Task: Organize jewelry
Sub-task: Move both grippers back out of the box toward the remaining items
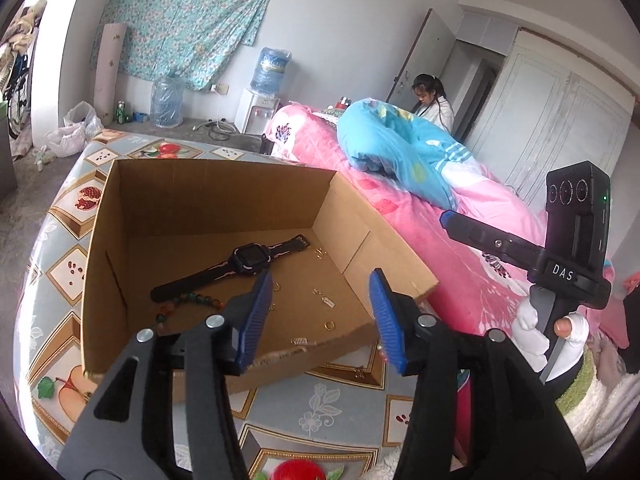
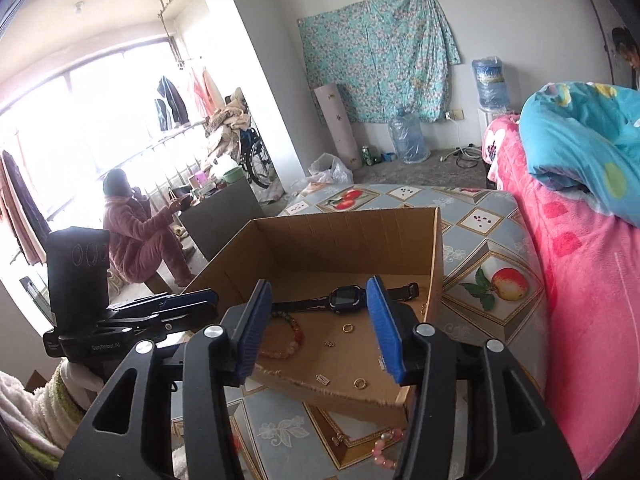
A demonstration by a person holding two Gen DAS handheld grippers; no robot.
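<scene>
Bedroom, fruit-print tablecloth (image 2: 480, 216), pink bed (image 1: 448, 248) alongside, floral sheet (image 2: 380, 68) on wall. Cardboard box (image 1: 224, 196) on cloth, holding watch (image 1: 250, 258), bead bracelet (image 2: 290, 338), gold rings (image 2: 348, 328). Left gripper (image 1: 316, 322) and right gripper (image 2: 318, 330) angled down over box front edge, fingers apart, nothing between.

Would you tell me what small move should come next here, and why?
Probably lower the right gripper, open and empty, to the pink bead bracelet lying on the tablecloth outside the cardboard box, where the watch already lies.
</scene>
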